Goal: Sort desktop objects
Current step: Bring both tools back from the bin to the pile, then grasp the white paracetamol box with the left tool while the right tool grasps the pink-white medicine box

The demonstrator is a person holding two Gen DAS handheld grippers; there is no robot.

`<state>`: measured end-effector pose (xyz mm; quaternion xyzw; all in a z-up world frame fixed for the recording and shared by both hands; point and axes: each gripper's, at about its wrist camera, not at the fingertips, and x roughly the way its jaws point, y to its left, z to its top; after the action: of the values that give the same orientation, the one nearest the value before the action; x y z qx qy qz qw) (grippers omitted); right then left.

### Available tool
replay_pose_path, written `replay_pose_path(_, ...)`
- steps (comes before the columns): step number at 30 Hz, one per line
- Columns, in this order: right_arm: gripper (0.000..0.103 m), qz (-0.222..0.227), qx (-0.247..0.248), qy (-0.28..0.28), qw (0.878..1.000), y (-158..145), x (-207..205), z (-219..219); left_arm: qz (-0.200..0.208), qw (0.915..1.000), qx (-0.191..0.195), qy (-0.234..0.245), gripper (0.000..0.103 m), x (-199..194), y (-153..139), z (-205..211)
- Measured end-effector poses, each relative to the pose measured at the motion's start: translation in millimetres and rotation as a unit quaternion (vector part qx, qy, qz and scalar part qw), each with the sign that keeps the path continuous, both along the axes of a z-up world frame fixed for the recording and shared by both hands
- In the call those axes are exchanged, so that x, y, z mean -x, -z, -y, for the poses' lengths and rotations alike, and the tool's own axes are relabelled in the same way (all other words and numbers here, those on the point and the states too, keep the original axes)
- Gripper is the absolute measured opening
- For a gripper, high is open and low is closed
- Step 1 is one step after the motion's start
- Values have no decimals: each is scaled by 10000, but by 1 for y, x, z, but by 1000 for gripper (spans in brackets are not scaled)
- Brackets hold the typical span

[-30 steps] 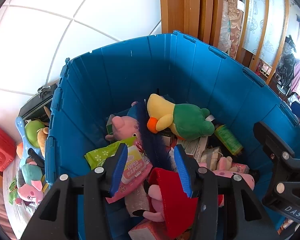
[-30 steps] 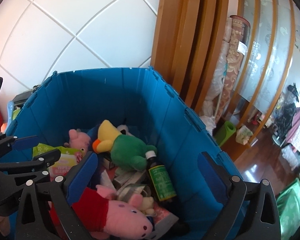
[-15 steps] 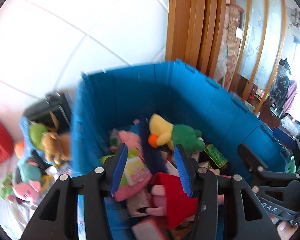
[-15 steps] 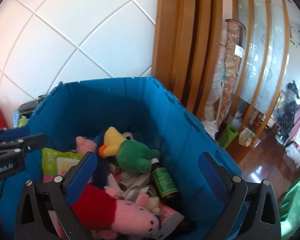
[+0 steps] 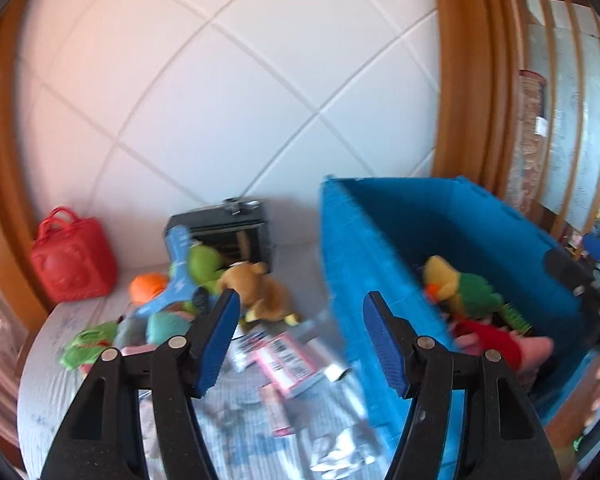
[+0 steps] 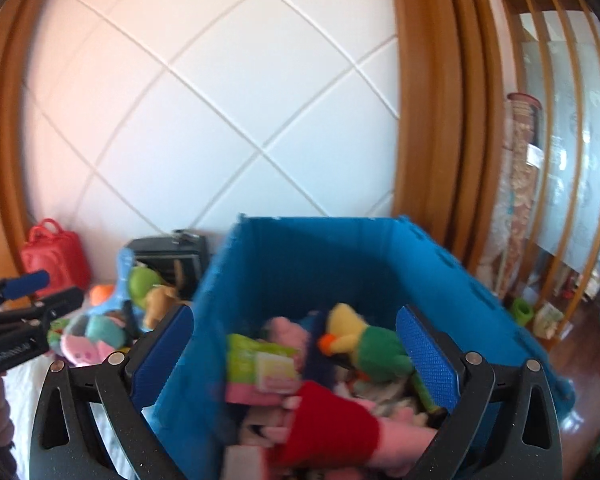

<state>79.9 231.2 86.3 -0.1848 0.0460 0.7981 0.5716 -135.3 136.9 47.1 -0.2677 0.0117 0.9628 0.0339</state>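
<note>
Left wrist view now looks across the table [image 5: 52, 380] rather than down into the blue crate [image 5: 380, 264], so my left gripper [image 5: 298, 340] has swung out of the crate toward the unsorted pile on the left. A second ago its jaws stood narrower, over the red-dressed pink pig plush [image 5: 496, 346]; now they are opening and nothing sits between the pads. That plush lies inside the crate, near its front wall, beside the yellow-and-green duck plush [image 5: 460, 288]. I judge the drop finished and the next pick beginning. Still on the table are a brown plush [image 5: 260, 288], a green plush [image 5: 202, 262], an orange ball [image 5: 148, 286], a blue paddle-shaped toy [image 5: 178, 276] and a pink packet [image 5: 288, 364], with a red bag [image 5: 72, 268] and a black box [image 5: 224, 232] against the far wall. The left gripper tilts down, with the packet and brown plush just beyond its fingertips. In the right wrist view my right gripper [image 6: 300, 354] hangs over the crate's near edge, jaws spread wide and gripping nothing, the crate's left wall between them and the pig plush below. It has pulled back, so more wall shows. Motion blur softens both views.
</note>
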Motion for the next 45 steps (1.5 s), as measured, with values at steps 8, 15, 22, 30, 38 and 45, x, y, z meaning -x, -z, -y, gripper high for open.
replay_pose_path(8, 103, 110, 122, -712, 9973, 18, 93, 40, 659, 9934, 0, -944, 63, -5, 55, 129)
replay_pose_path(15, 103, 208, 441, -1046, 9933, 45, 157, 61, 1213, 9803, -45, -1558, 63, -4, 107, 214)
replay_pose_path(22, 103, 382, 1107, -1050, 9875, 102, 204, 47, 1970, 9695, -190, -1449, 63, 16, 176, 260)
replay_pose_path(30, 103, 762, 2404, -520, 9663, 194, 230, -15, 2842, 9521, -226, -1105, 63, 52, 251, 273)
replay_pose_path(38, 103, 1154, 3583, -56, 9264, 287, 233, -70, 3528, 9312, -292, -870, 63, 83, 311, 278)
replay_pose_path(45, 103, 1405, 4159, 180, 8983, 343, 243, -94, 3546, 9325, -53, -684, 68, 95, 327, 270)
